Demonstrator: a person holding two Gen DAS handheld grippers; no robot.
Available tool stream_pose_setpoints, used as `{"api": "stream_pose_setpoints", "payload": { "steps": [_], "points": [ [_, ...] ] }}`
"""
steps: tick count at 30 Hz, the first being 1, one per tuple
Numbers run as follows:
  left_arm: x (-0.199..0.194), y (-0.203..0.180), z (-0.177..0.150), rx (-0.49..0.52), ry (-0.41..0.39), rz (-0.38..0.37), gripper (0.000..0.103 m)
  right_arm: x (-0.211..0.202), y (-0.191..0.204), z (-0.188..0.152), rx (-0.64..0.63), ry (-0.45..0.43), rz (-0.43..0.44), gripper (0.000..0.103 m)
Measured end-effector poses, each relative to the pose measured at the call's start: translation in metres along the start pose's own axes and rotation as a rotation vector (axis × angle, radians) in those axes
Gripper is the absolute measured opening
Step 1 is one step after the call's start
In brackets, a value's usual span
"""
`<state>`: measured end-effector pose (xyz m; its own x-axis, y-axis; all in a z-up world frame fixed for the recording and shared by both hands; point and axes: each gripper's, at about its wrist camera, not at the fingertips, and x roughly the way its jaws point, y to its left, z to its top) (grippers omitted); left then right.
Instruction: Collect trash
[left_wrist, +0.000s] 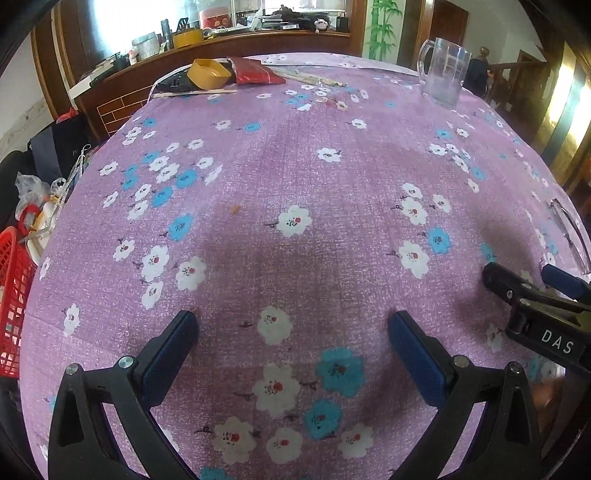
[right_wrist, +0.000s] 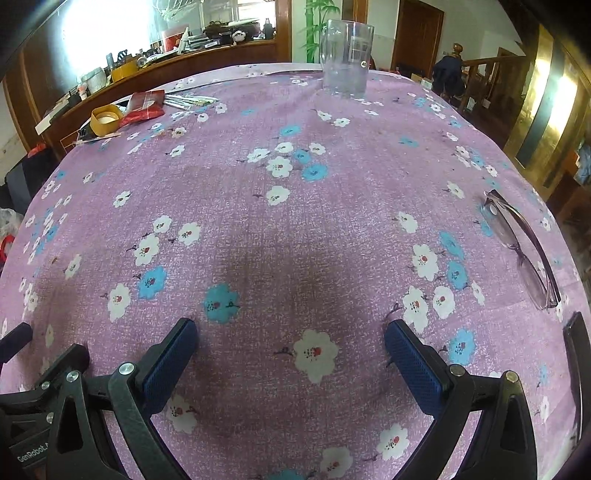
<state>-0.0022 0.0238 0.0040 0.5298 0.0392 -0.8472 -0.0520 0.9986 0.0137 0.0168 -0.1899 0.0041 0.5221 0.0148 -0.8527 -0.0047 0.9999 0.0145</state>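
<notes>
grippers first: the left gripper hangs over the purple flowered tablecloth with its two blue-padded fingers spread wide, nothing between them and nothing touching them. the right gripper is the same, fingers wide apart and empty above the cloth. the two tools sit side by side near the front edge of the table; in the left wrist view the right gripper's tips poke in at the right edge.

the trash lies at the far left corner of the table, well apart from both grippers: one yellow paper bowl tipped on its side, one crumpled red wrapper just beside it and touching it, one pair of wooden chopsticks lying in front of the bowl, and a few paper chopstick sleeves fanned out beside the wrapper. something dark and a white strip sit behind the bowl; i cannot tell what they are. the inside of the bowl looks pale and bare in the right wrist view.

one clear glass mug stands upright at the far edge, with no contents i can make out. one pair of clear-framed glasses lies near the right edge. one small orange crumb rests mid-table.

off the left edge, one red mesh basket holds white and red scraps and crumpled plastic.
</notes>
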Motion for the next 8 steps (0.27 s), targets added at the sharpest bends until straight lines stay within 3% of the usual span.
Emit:
{"api": "stream_pose_setpoints", "payload": {
  "steps": [8],
  "points": [
    [0.0010,-0.0001,0.0008,-0.001,0.001,0.000,0.103,-0.0002,-0.0007,-0.0005,-0.001,0.000,-0.001,0.103]
  ]
}}
